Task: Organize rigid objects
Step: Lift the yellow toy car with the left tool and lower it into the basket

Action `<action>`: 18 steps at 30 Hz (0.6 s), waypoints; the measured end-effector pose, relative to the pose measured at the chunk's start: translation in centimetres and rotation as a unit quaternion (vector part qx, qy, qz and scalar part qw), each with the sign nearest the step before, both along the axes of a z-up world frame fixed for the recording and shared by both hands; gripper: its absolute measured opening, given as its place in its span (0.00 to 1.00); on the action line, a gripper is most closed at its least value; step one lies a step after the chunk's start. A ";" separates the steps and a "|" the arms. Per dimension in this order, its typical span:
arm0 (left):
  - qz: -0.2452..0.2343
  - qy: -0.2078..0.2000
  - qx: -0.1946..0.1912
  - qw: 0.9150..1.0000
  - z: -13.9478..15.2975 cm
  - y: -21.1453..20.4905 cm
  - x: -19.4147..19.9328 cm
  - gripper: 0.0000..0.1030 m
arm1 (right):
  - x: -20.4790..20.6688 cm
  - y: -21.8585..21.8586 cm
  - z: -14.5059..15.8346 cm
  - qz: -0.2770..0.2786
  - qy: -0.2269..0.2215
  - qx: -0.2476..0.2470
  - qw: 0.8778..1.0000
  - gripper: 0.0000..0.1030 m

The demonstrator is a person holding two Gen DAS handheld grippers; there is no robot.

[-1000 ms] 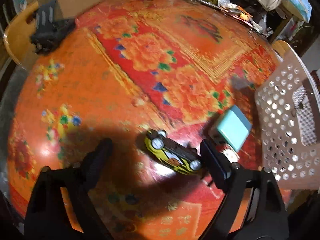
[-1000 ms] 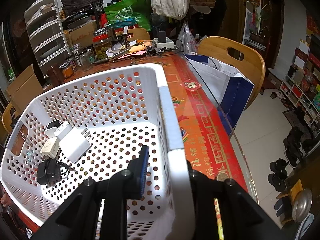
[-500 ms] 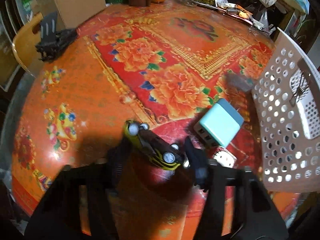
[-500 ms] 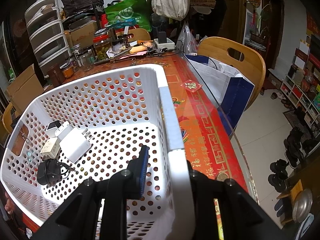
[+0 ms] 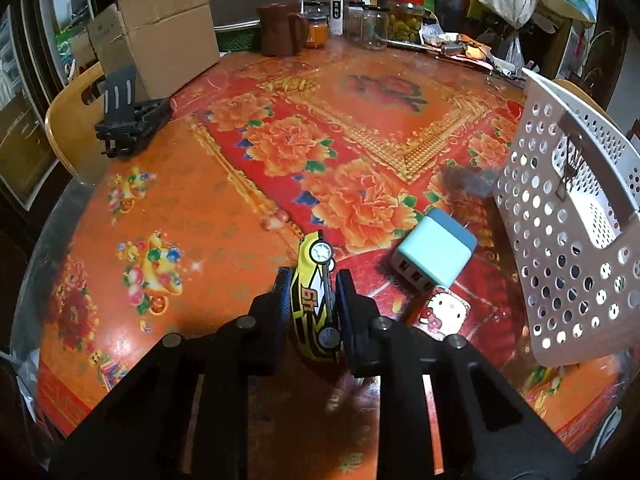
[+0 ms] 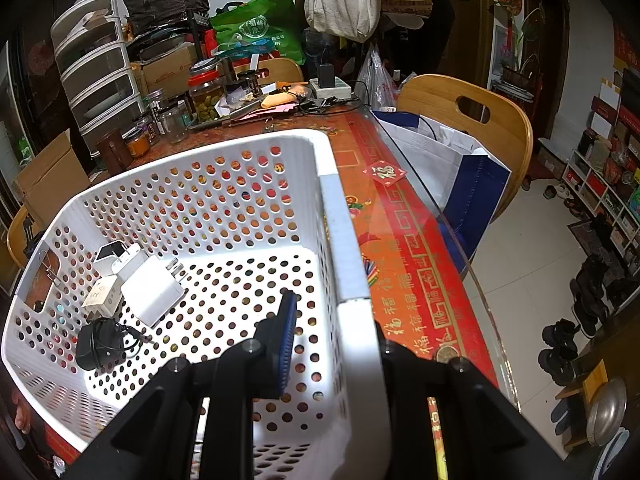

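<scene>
At the bottom centre of the left wrist view, the left gripper had just closed its jaws on the yellow toy car, which sat pinched between the blue pads, nose pointing up the frame, above the red floral tablecloth. Just right of it lay a small Hello Kitty case and, touching its upper edge, a teal charger block. At the right edge stood the white perforated basket. Farther off, upper left, a black stand sat before a cardboard box.

In the right wrist view, the right gripper was clamped on the basket's near right rim, one finger inside the wall. White chargers and a black adapter lay at the basket's lower left.
</scene>
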State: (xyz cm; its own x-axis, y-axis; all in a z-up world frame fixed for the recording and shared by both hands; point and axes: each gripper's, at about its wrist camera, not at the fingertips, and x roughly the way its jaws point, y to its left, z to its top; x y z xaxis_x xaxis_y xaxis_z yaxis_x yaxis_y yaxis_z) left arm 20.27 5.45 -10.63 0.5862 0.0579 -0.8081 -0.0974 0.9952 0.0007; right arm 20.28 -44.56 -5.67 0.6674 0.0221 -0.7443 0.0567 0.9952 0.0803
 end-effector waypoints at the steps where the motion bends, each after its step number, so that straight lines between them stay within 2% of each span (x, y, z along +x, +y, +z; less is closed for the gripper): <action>1: 0.002 -0.007 -0.001 1.000 0.3 0.1 -0.2 0.19 | 0.0 0.0 0.0 0.000 0.000 0.000 1.000 0.20; 4: 0.007 -0.039 0.020 0.999 1.7 0.3 -1.2 0.19 | 0.0 0.0 0.0 0.000 0.000 0.000 1.000 0.20; 8: 0.023 -0.094 0.082 0.992 4.5 -0.2 -2.7 0.19 | 0.0 0.0 0.0 0.000 -0.002 0.002 1.000 0.20; 14: 0.050 -0.121 0.131 0.983 7.1 -0.7 -3.4 0.19 | 0.0 0.0 -0.1 0.001 0.000 0.000 1.000 0.20; 18: 0.062 -0.125 0.143 0.980 8.2 -0.4 -3.4 0.19 | -0.1 0.1 -0.1 0.004 -0.001 0.000 1.000 0.20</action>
State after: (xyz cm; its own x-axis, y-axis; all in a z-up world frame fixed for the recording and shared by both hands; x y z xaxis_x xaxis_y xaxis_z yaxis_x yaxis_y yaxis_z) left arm 16.91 5.07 -2.43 0.7372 0.3445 -0.5813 -0.2507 0.9383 0.2382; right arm 20.22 -44.46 -5.75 0.6682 0.0278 -0.7435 0.0487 0.9955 0.0810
